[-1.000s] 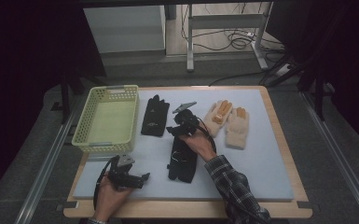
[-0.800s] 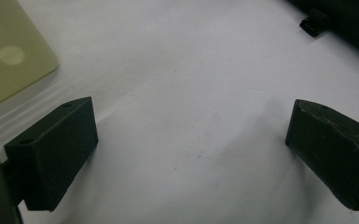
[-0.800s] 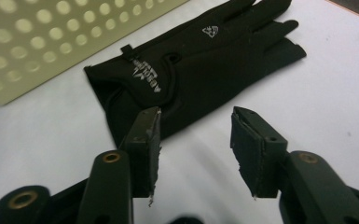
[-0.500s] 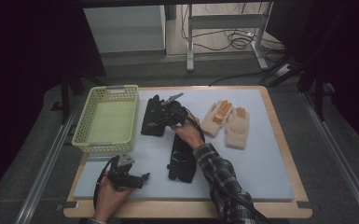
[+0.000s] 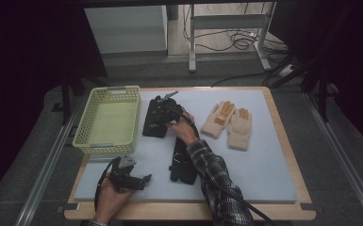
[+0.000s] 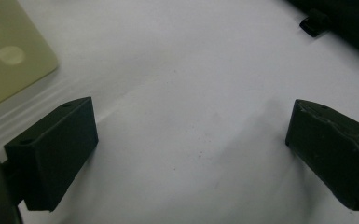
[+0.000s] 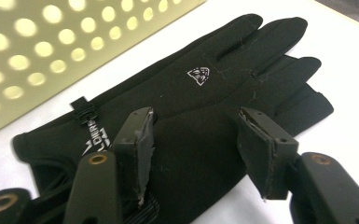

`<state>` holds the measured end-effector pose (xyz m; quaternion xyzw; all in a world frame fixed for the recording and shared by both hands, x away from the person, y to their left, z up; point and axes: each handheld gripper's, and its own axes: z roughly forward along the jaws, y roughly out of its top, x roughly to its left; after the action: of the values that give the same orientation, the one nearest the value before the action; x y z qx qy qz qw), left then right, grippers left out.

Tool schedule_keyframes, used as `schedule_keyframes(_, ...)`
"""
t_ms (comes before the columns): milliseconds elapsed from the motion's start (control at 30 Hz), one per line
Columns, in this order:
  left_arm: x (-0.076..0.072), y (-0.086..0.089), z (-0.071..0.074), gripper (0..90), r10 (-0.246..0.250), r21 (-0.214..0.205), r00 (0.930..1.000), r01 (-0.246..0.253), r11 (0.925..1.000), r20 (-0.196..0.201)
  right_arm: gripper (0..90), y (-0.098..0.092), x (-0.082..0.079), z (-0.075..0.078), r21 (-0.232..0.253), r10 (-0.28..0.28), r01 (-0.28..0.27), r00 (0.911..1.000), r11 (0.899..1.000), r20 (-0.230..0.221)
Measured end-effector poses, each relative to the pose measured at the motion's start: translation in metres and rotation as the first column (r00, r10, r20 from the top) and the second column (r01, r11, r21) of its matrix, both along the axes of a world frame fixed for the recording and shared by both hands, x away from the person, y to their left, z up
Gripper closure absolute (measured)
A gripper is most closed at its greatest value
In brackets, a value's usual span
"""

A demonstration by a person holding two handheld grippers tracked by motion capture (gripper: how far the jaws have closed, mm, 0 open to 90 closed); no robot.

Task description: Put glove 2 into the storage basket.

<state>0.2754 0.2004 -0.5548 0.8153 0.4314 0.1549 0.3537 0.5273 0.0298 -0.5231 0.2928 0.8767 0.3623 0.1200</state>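
Observation:
A black glove (image 5: 152,126) lies flat on the pale mat next to the basket; the right gripper view shows its logo side (image 7: 200,84). My right gripper (image 5: 164,109) hovers over that glove's palm. Its jaws (image 7: 198,144) have just been opening and stand apart, with the glove beneath and between the pads (image 7: 137,140), which do not press on it. A second black glove (image 5: 183,162) lies nearer the front, under the right forearm. My left gripper (image 5: 133,180) rests at the front left, open (image 6: 191,149) over bare mat.
A yellow-green perforated basket (image 5: 87,141) stands at the left; its wall (image 7: 51,46) is close beside the glove. A pair of beige gloves (image 5: 228,121) lies at the right. The pale mat (image 5: 264,174) sits on a wooden board with dark floor around it.
The right hand and gripper have moved left and away from the person, from above the nearer black glove to above the glove by the basket. The left hand has stayed put.

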Motion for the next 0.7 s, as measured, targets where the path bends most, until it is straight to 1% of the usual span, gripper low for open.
schedule_keyframes(100, 0.0000, 0.0000, 0.0000, 2.6, 0.000, 0.000, 1.0000, 0.000, 1.0000, 0.000, 37.1, 0.0036, 0.0030, -0.0061, -0.025, 0.001, -0.001, 1.0000, 1.000, -0.005)
schedule_keyframes(167, 0.0000, 0.0000, 0.0000, 2.6, 0.000, 0.000, 1.0000, 0.000, 1.0000, 0.000, 37.1, 0.0048, 0.0036, -0.0083, -0.030, 0.002, -0.002, 1.0000, 1.000, -0.001)
schedule_keyframes(200, 0.0000, 0.0000, 0.0000, 2.6, 0.000, 0.000, 1.0000, 0.000, 1.0000, 0.000, 38.4, 0.0046, 0.0047, -0.0088, -0.030, 0.005, -0.006, 1.0000, 1.000, -0.007)
schedule_keyframes(233, -0.0001, 0.0000, 0.0000, 2.6, 0.000, 0.000, 1.0000, 0.000, 1.0000, 0.000, 40.1, 0.0043, 0.0058, -0.0095, -0.020, 0.008, -0.008, 0.9998, 1.000, -0.019)
schedule_keyframes(300, -0.0001, 0.0000, 0.0000, 2.5, 0.000, 0.000, 1.0000, 0.000, 1.0000, 0.001, 42.8, 0.0044, 0.0075, -0.0095, -0.021, 0.012, -0.012, 0.9995, 1.000, -0.029)
schedule_keyframes(433, -0.0001, 0.0000, 0.0000, 2.6, 0.000, 0.000, 1.0000, 0.000, 1.0000, 0.001, 48.2, 0.0070, 0.0083, -0.0082, -0.034, 0.009, -0.010, 0.9993, 0.999, -0.035)
schedule_keyframes(533, -0.0001, -0.0001, 0.0000, 2.5, 0.000, 0.000, 1.0000, 0.000, 1.0000, 0.001, 53.8, 0.0070, 0.0078, -0.0082, -0.024, 0.010, -0.011, 0.9992, 1.000, -0.038)
schedule_keyframes(567, -0.0001, -0.0001, 0.0000, 2.6, 0.000, 0.000, 1.0000, 0.000, 1.0000, 0.001, 53.8, 0.0070, 0.0078, -0.0082, -0.024, 0.010, -0.011, 0.9992, 1.000, -0.038)
schedule_keyframes(600, -0.0001, -0.0001, 0.0000, 2.6, 0.000, 0.000, 1.0000, 0.000, 1.0000, 0.001, 60.5, 0.0071, 0.0069, -0.0077, -0.022, 0.016, -0.017, 0.9989, 1.000, -0.043)
schedule_keyframes(633, -0.0001, 0.0000, 0.0000, 2.6, 0.000, 0.000, 1.0000, 0.000, 1.0000, 0.001, 60.5, 0.0071, 0.0069, -0.0077, -0.022, 0.016, -0.017, 0.9989, 1.000, -0.043)
schedule_keyframes(667, -0.0001, -0.0001, 0.0000, 2.5, 0.000, 0.000, 1.0000, 0.000, 1.0000, 0.001, 64.6, 0.0077, 0.0062, -0.0074, -0.021, 0.019, -0.020, 0.9987, 1.000, -0.048)
schedule_keyframes(700, -0.0001, -0.0001, 0.0000, 2.6, 0.000, 0.000, 1.0000, 0.000, 1.0000, 0.001, 72.3, 0.0092, 0.0044, -0.0069, -0.012, 0.027, -0.028, 0.9976, 1.000, -0.063)
